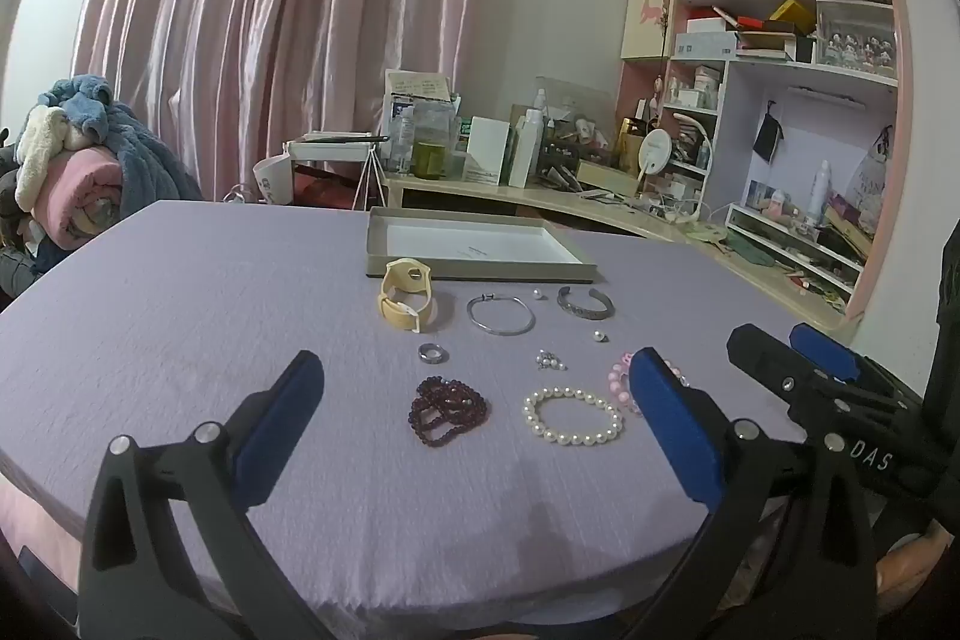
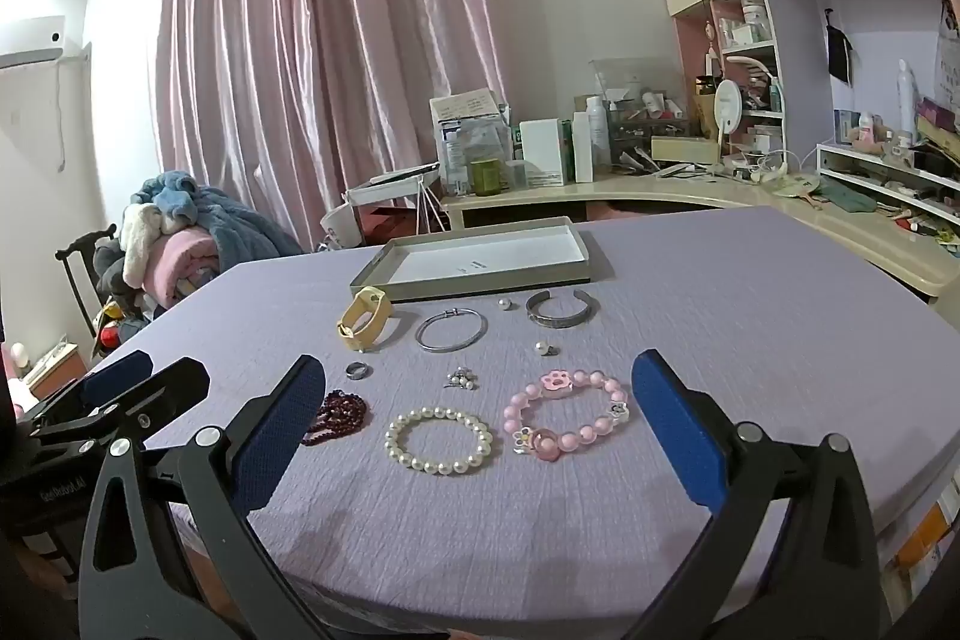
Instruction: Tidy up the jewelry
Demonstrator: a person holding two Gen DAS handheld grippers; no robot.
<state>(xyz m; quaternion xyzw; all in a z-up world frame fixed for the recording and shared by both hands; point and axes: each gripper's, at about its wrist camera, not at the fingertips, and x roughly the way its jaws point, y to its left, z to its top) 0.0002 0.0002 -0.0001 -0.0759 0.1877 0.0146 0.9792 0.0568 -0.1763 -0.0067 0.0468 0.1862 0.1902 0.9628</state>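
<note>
Jewelry lies spread on a lilac cloth. Nearest are a dark red bead bracelet (image 1: 449,411), a white pearl bracelet (image 1: 573,415) (image 2: 439,441) and a pink bead bracelet (image 2: 567,415). Farther back sit a ring (image 1: 432,353), a small pearl cluster (image 1: 550,359), a yellow watch band (image 1: 405,303), a silver bangle (image 1: 501,315), a grey cuff (image 1: 585,304) and two pearl studs. Behind them stands a shallow grey tray (image 1: 480,253) (image 2: 480,257), white inside and holding nothing. My left gripper (image 1: 477,370) and right gripper (image 2: 480,370) hover open above the near edge, nothing between their fingers.
A cluttered cream desk (image 2: 690,193) with bottles and boxes runs behind the table, with pink-and-white shelves (image 1: 780,58) at the right. A chair piled with blankets (image 1: 90,160) stands at the left. Pink curtains hang behind.
</note>
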